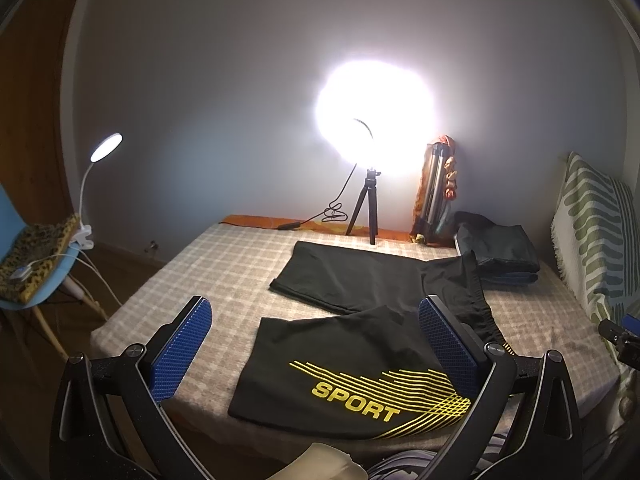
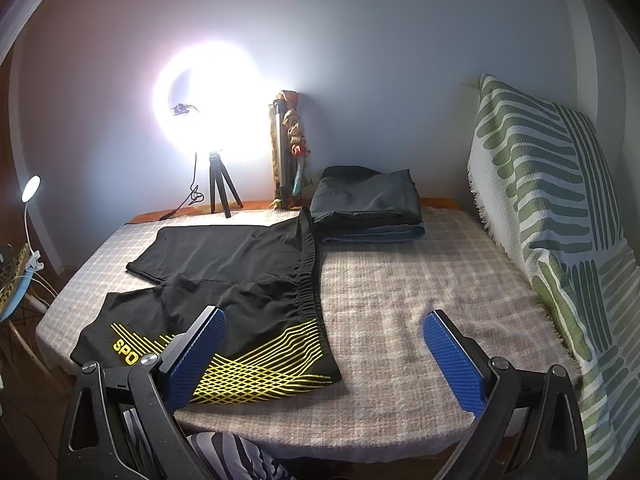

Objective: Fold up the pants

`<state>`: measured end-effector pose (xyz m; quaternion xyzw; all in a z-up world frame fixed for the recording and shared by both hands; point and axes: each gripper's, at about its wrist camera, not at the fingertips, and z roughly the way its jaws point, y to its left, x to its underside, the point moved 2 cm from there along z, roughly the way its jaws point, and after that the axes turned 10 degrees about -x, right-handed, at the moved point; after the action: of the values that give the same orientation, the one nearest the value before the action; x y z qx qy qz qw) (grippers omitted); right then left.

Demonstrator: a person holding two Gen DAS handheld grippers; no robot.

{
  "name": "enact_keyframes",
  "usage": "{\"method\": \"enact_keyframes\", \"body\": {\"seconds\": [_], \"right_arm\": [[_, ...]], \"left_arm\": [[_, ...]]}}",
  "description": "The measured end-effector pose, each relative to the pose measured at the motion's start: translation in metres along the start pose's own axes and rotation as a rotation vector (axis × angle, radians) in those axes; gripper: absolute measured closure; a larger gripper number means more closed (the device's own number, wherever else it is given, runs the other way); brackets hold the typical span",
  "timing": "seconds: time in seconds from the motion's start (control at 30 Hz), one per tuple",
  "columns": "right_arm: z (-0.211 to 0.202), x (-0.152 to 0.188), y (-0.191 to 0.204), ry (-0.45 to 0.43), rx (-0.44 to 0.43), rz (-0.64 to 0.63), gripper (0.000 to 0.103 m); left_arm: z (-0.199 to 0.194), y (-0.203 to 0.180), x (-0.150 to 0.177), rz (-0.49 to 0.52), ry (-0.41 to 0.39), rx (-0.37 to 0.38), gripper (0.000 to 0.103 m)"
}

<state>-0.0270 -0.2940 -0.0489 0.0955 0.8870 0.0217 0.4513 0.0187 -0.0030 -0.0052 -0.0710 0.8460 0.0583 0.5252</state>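
Pants point(image 1: 360, 360) lie spread at mid-frame; both empty, wide-open grippers, left gripper point(image 1: 316, 348) and right gripper point(image 2: 324, 354), should pinch hem corners evenly.

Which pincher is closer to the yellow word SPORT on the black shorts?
The left gripper: it sits right over the SPORT print, fingers open either side. The right gripper hangs farther right, past the waistband, mostly over the checked blanket.

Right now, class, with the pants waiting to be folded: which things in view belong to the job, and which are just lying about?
Belong to the job:
black pants, spread flat on the bed
left tongs, open
right tongs, open

Just lying about:
folded clothes
ring light
clip lamp
striped cushion
blue chair
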Motion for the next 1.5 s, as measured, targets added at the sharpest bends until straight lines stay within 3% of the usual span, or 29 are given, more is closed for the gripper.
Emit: {"method": "enact_keyframes", "body": {"seconds": [1.5], "right_arm": [[0.004, 0.007, -0.005, 0.016, -0.012, 0.011, 0.002]], "left_arm": [[0.008, -0.01, 0.007, 0.016, 0.02, 0.001, 0.0]]}}
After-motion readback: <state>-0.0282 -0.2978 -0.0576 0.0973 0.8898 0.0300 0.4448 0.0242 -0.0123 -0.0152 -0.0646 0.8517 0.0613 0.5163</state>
